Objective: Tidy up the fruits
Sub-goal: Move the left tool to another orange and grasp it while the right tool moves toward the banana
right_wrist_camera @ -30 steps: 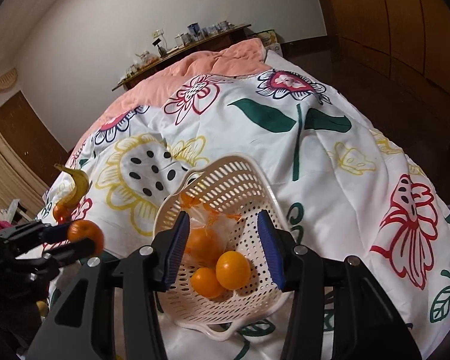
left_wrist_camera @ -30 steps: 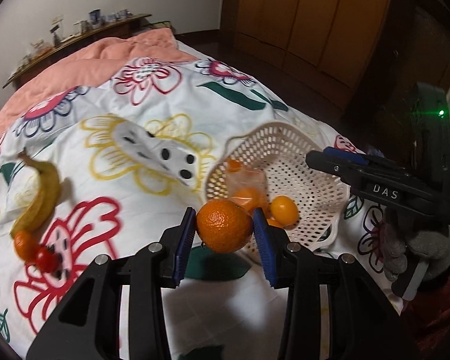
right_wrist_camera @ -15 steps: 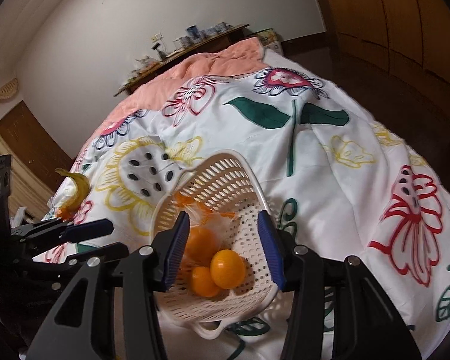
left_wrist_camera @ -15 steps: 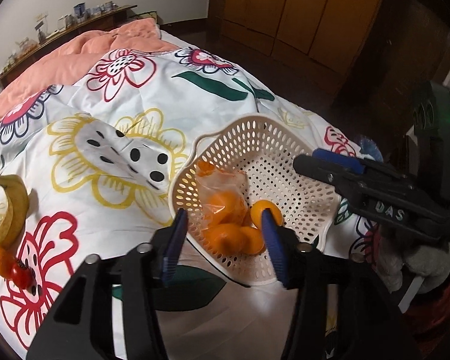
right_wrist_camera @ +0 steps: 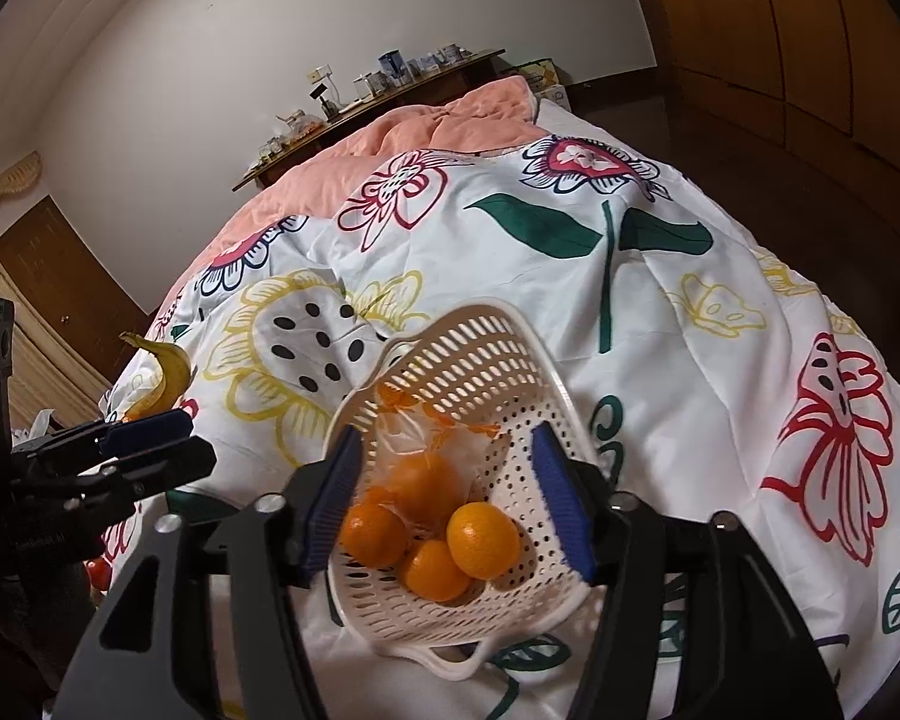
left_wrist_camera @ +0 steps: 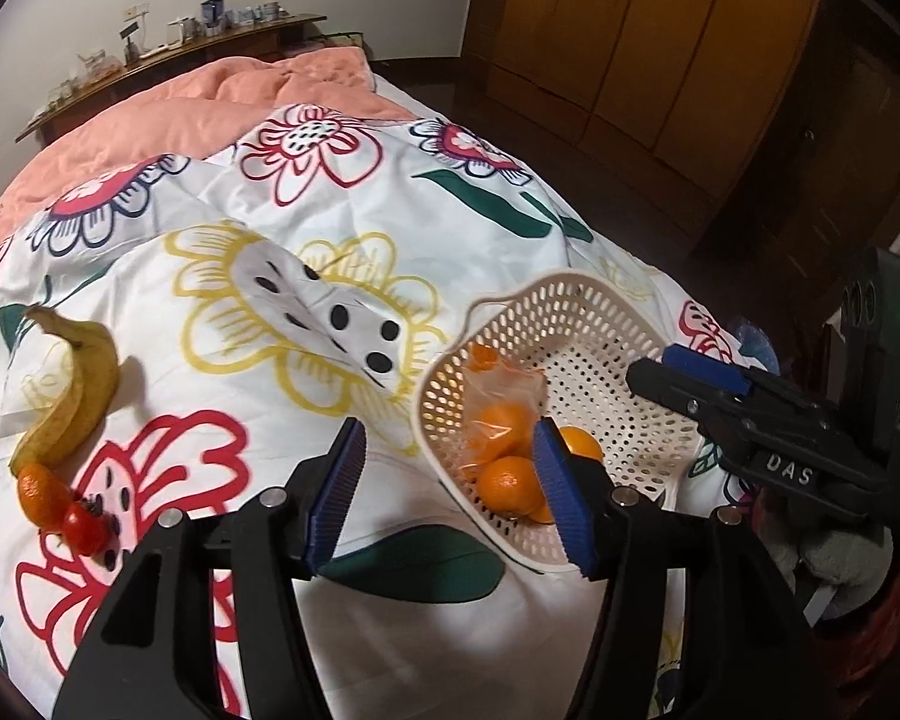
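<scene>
The white perforated basket point(right_wrist_camera: 510, 360) rests on the bed's flowered quilt point(left_wrist_camera: 342, 198) and holds loose oranges point(right_wrist_camera: 483, 540) plus a clear bag of oranges point(right_wrist_camera: 420, 474). The left hand-held gripper point(left_wrist_camera: 450, 498) is spread wide with nothing between its blue pads, positioned at the basket's near rim. The right hand-held gripper point(right_wrist_camera: 447, 504) is likewise wide open and empty, straddling the basket. Only the left wrist view shows the whole banana point(left_wrist_camera: 75, 396) together with an orange point(left_wrist_camera: 42, 495) and a small red fruit point(left_wrist_camera: 84, 531) touching it.
</scene>
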Demonstrator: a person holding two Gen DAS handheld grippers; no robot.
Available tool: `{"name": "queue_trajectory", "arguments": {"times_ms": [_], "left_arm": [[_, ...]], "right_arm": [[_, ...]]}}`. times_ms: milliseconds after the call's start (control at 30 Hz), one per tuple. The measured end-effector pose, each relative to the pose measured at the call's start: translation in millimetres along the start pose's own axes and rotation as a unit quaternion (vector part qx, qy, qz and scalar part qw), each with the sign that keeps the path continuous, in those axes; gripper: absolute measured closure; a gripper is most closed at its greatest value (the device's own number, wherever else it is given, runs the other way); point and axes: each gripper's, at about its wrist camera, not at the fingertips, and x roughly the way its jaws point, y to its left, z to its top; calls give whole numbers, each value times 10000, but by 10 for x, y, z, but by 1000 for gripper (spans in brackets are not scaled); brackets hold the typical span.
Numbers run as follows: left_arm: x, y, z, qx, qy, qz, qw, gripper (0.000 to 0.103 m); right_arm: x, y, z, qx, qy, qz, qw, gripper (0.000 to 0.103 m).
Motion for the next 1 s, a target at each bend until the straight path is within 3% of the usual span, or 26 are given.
{"name": "queue_trajectory", "arguments": {"times_ms": [100,567,1000], "left_arm": [[-61,79,-19,-56,-82,79,9999,35],[-393,781,-92,-724,-320,599,9951,31],[-648,1655,-239,-1660,-456,1223,9775,30]], "right_arm": [[34,75,-12,-51,54,50,10000,40],[170,417,-42,-336,295,247,9987,39],[273,638,-39,-503,432,336,9972,38]]}}
